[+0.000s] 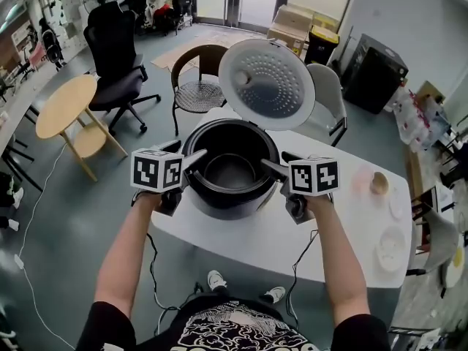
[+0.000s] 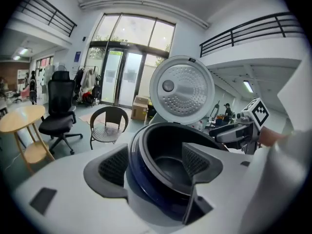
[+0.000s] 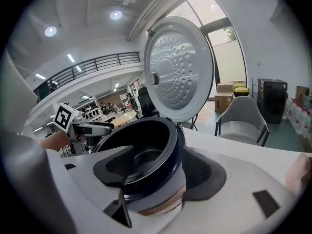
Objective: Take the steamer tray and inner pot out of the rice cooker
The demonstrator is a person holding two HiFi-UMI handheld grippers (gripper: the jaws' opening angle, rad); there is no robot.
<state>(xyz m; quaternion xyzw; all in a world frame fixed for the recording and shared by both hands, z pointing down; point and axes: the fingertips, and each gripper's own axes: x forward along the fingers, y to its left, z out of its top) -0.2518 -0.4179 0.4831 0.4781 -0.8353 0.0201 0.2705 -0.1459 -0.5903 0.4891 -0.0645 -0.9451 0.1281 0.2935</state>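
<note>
The person's two forearms reach out from the near edge of the white tabletop [image 1: 278, 240], one to each side of the rice cooker [image 1: 230, 199], which stands at the tabletop's left end. The left hand-held gripper [image 1: 186, 154] [image 2: 156, 165] has its jaws spread wide, one outside the cooker's wall and one inside, and the rim between them is not pinched. The right hand-held gripper [image 1: 278, 163] [image 3: 161, 172] straddles the opposite rim the same way, its jaws apart and loose. The dark inner pot [image 1: 230, 172] sits down in the cooker. Whether a steamer tray lies in it cannot be told. The perforated lid [image 1: 267, 73] stands open at the cooker's far side. Small dishes [image 1: 391, 247] lie at the tabletop's right end. Past the far edge stand a wicker chair [image 1: 197, 93] and a white chair [image 1: 329, 93].
</note>
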